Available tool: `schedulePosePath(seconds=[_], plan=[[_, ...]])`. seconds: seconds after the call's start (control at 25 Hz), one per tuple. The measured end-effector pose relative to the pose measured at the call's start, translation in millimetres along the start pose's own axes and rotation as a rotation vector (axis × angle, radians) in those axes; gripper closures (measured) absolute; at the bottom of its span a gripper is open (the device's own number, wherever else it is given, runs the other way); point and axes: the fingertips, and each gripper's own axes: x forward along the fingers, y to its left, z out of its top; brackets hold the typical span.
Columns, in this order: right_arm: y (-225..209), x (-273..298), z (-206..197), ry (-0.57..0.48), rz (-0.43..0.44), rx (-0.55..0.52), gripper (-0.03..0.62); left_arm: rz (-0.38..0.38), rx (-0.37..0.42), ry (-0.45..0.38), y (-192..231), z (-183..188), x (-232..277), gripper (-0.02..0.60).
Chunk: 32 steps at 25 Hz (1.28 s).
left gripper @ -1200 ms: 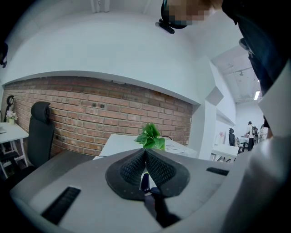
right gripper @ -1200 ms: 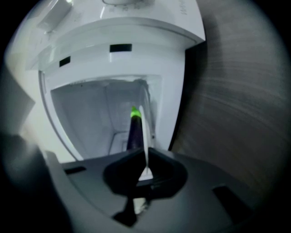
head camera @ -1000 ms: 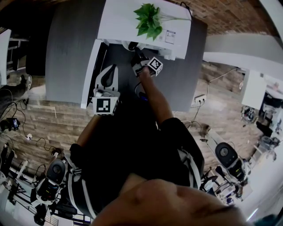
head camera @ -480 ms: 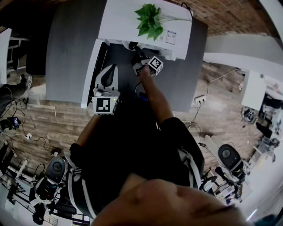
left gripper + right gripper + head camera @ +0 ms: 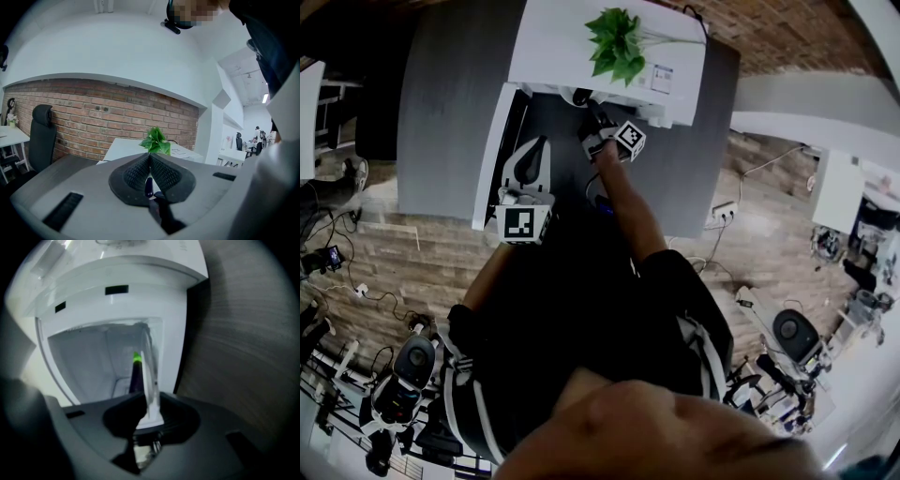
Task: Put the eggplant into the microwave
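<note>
Black pads sit pressed flat together on the left gripper [image 5: 150,161], with nothing between them. It waits at about 8 o'clock of its partner, beside the open door [image 5: 487,155], tilted up over the grey surface [image 5: 450,112].

On to the right gripper [image 5: 149,405], nose at the mouth of the microwave [image 5: 572,42]. Its jaws are close together, with a pale sliver showing down the line between them. The eggplant [image 5: 136,376] rises straight off the tips at 12 o'clock, green cap leading, against the white cavity. Its base drops behind the left pad, so pinched or freed, I can't call it from here.

The danger? It looks only just inside. Let go this shallow, I'd say, and it could roll back out onto the surface. Push on, and the frame [image 5: 172,348] close at 1 o'clock may clip the gripper. That door also hangs wide beside the idle gripper, and one nudge would swing it.

Further back there's a plant [image 5: 614,42] on the microwave's roof, with a sticker [image 5: 659,78] at its 4 o'clock, print too small to read. The cubes [image 5: 523,224] carry only square black-and-white patterns. No brand name shows anywhere.
</note>
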Motion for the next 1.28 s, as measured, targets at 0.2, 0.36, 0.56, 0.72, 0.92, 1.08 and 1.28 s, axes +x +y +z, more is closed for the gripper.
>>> schedulePosePath(seconds=[0.2,0.36,0.56,0.72,0.92,1.08,1.28], plan=[[1,-9,4,-0.023,-0.061,-0.078,0.477,0.002,-0.003,-0.008,-2,2,-1,0.545],[8,-17,6,-0.034,-0.105,-0.193,0.477,0.004,-0.005,-0.002,-2,1,-3,0.545],[15,-22,8,-0.024,-0.127,-0.384,0.479,0.001,-0.006,-0.017,-5,3,-4,0.545],[19,-27,2,0.009,-0.257,-0.714,0.513,0.003,-0.005,-0.025,-5,4,-5,0.545],[24,-29,-7,0.044,-0.377,-0.999,0.536,0.004,-0.003,-0.017,-5,3,-6,0.545],[23,-27,-16,0.081,-0.422,-1.096,0.553,0.004,0.004,-0.020,-7,4,-7,0.545],[22,-22,-21,0.103,-0.445,-1.133,0.559,0.014,-0.012,-0.016,-7,4,-7,0.545]])
